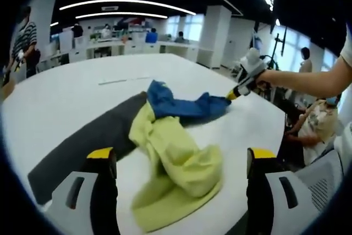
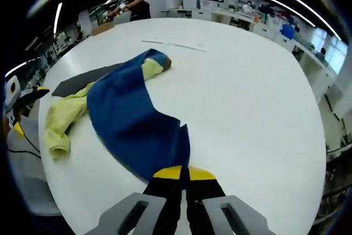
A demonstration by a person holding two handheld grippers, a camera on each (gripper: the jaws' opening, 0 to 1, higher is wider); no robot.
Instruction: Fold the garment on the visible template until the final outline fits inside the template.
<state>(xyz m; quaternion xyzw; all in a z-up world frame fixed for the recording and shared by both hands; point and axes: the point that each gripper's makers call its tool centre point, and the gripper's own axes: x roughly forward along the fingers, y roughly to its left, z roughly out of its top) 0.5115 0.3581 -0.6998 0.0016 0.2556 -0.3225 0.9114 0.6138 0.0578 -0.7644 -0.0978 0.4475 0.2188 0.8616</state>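
A crumpled garment lies on the white table, part yellow-green and part blue. It rests partly on the dark grey template. My left gripper stands open just short of the yellow-green part, touching nothing. My right gripper is at the blue end, on the far right of the cloth. In the right gripper view the right gripper is shut on the blue cloth's near corner. Beyond it are the yellow-green part and the template. The left gripper shows at the left edge.
A thin pale strip lies on the far side of the table. A person's arm reaches in from the right. An office chair and a seated person are by the right table edge. Desks and people fill the background.
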